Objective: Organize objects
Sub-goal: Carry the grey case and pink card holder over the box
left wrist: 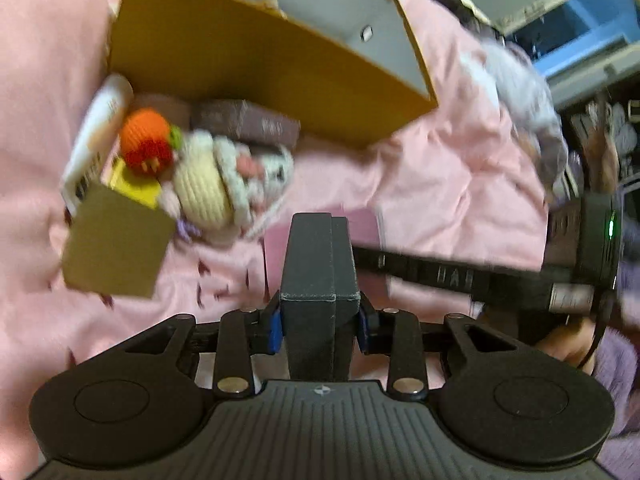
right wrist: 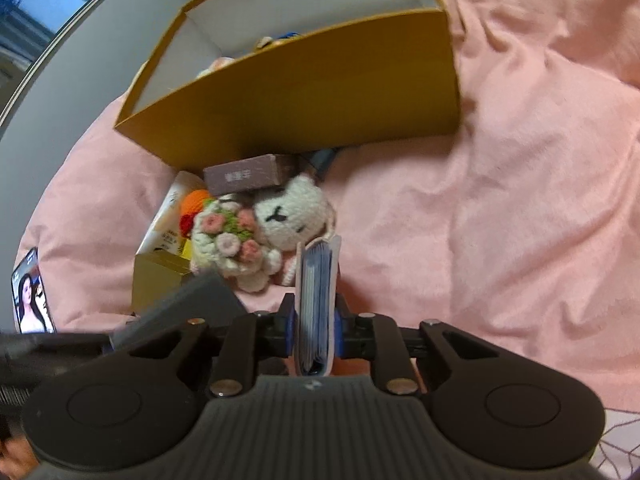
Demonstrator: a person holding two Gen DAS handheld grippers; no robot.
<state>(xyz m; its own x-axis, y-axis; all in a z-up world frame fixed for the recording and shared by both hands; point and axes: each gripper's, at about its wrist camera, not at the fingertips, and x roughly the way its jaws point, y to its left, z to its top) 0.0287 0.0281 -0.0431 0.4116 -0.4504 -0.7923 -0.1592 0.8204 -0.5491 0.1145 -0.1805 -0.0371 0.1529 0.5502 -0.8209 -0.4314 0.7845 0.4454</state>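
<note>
Clamping a matte dark grey rectangular box (left wrist: 316, 276), the left gripper (left wrist: 318, 320) is pressing its blue-padded fingers (left wrist: 275, 330) on both flat sides. Right gripper (right wrist: 316, 332) is squeezing a thin pink-covered booklet (right wrist: 318, 300) upright, page edges showing. Both are hovering over a soft, wrinkled pink blanket (right wrist: 500, 200). Ahead: rigid mustard cardboard box (right wrist: 312, 96), open-topped, white inside; crocheted bear with yarn bouquet (right wrist: 280, 224), mauve carton (right wrist: 248, 174), orange knit ball (left wrist: 146, 132) are lying against it.

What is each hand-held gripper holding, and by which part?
Left hand-held gripper: dark grey box, clamped near its lower end. Right hand-held gripper: thin pink booklet, pinched across its covers.
</note>
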